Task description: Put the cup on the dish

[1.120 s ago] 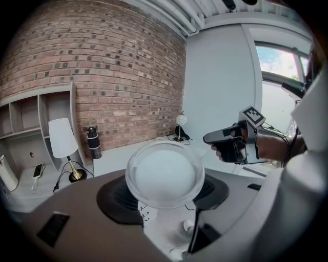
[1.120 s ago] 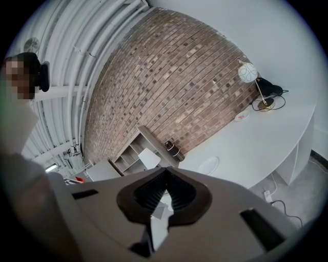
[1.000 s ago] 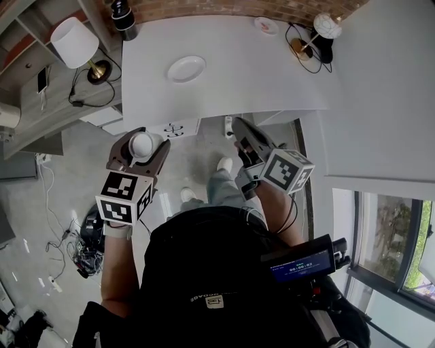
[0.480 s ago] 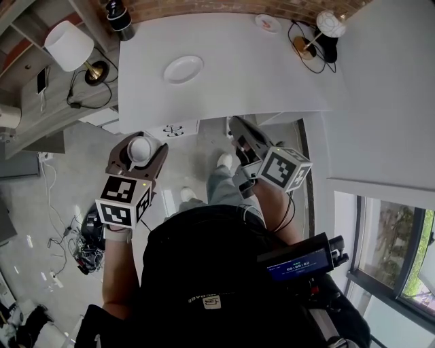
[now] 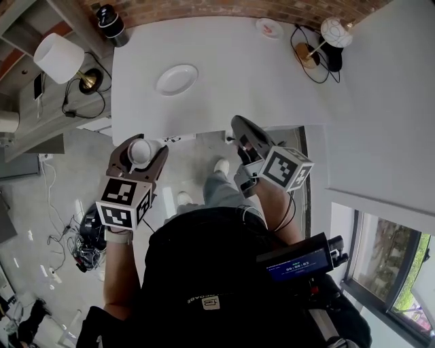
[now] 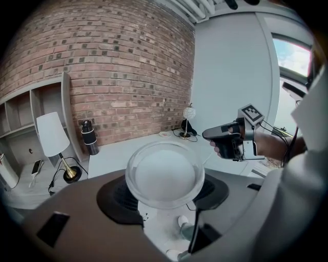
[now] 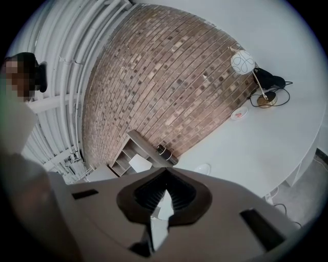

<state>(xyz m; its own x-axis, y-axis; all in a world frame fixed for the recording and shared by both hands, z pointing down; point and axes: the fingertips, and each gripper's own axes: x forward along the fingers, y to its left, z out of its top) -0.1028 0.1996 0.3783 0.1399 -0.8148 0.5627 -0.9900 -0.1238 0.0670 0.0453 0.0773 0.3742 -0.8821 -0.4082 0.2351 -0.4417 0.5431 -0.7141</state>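
A white cup [image 5: 141,150] sits between the jaws of my left gripper [image 5: 145,143], which is shut on it and held over the floor, short of the table's near edge. In the left gripper view the cup [image 6: 165,174] faces me mouth-on and fills the gap of the gripper [image 6: 165,192]. The white dish [image 5: 177,79] lies on the white table [image 5: 238,75], ahead of the cup; the dish [image 7: 203,168] also shows in the right gripper view. My right gripper [image 5: 239,126] is shut and empty near the table's edge, its jaws [image 7: 163,195] closed together.
A small saucer [image 5: 269,28] and a globe lamp [image 5: 336,30] with cables stand at the table's far right. A dark bottle [image 5: 107,20] is at the far left corner. A white-shaded lamp [image 5: 54,57] sits on a side shelf. A brick wall backs the table.
Both grippers have drawn nearer to the table's front edge. The left gripper keeps its hold on the cup; the right stays shut.
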